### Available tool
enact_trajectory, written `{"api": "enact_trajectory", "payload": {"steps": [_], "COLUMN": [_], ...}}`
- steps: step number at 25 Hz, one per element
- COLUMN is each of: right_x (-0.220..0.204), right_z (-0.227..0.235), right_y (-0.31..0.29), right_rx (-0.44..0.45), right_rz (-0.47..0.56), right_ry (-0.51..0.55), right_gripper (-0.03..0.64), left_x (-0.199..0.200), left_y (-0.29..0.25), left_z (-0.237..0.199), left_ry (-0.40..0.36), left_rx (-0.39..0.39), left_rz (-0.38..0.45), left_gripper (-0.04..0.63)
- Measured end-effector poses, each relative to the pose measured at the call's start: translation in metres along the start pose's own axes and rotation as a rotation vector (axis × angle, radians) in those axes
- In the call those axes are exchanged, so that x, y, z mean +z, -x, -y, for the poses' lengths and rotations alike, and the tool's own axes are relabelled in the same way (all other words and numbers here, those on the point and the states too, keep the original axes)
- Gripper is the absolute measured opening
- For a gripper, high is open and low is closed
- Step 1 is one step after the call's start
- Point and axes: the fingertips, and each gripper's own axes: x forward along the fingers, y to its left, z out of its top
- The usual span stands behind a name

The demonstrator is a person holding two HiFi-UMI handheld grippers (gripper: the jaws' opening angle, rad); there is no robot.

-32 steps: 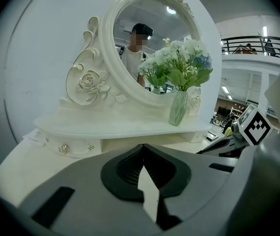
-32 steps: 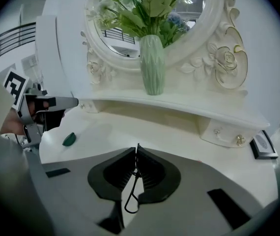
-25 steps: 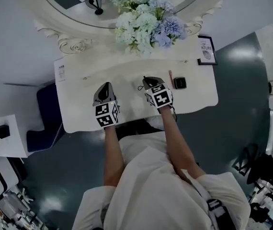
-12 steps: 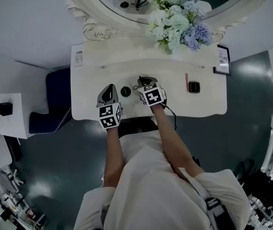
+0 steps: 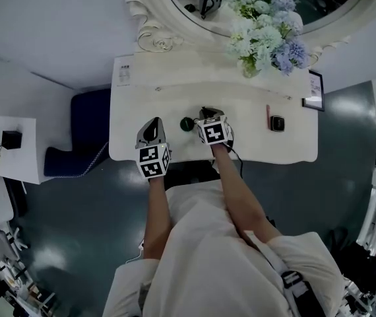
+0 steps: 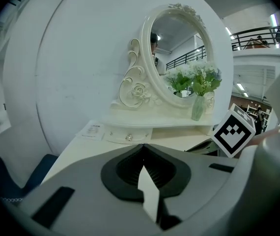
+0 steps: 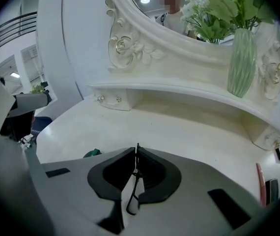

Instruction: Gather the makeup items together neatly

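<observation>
The left gripper [image 6: 143, 147] is clenched with nothing in it: its ribbed black pads meet at the tips inside smooth grey shells. It hovers over the front edge of the dressing table [image 5: 287, 147], towards the left end. The right gripper [image 7: 136, 150] is also closed tight, over the middle of the table. A thin dark loop shows along the seam between its pads, and I cannot tell whether that is held or belongs to the gripper.

The dressing table is a cream-white, matt top with rounded corners and a low raised shelf along its back. Rising from the back of the table is an oval mirror [image 6: 177, 48] in a glossy ivory frame carved with scrolls and a rose. On the back shelf, right of centre, a ribbed pale green glass vase [image 7: 241, 63] holds a bushy bunch of white and lavender flowers [image 5: 267, 35].

A dark-rimmed picture frame [image 5: 314, 90] stands at the table's back right corner, and a flat printed card [image 5: 125, 71] lies at its back left corner.

The makeup items are spread out. A small square black compact [image 5: 278, 123] lies on the right part of the table, with a slim pink stick [image 5: 267, 115] just beside it on its left. A small round dark green pot [image 5: 187, 123] sits mid-table, well apart from those two, between the grippers and just beside the right gripper's jaws.
</observation>
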Motion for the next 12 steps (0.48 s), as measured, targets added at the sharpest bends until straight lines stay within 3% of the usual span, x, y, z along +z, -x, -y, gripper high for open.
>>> {"api": "enact_trajectory", "payload": {"steps": [4,6,12], "right_x": [0.002,0.004,0.008], "right_z": [-0.003,-0.002,0.003], "right_y": [0.004,0.009,0.046], "right_rx": [-0.015,-0.032,-0.112], "right_rz": [0.01,0.03,0.113], "right_ry": [-0.053,-0.078,-0.137], "right_gripper": [0.058,0.126,0.126], "left_x": [0.002,0.003,0.011], "left_y": [0.011,0.015,0.028], "left_z": [-0.011,-0.015,-0.016], "left_ry": [-0.004,-0.01,-0.022], "left_rx": [-0.016,-0.029,-0.09], "left_rz": [0.007,0.011,0.025], "left_gripper": [0.014,0.014,0.014]}}
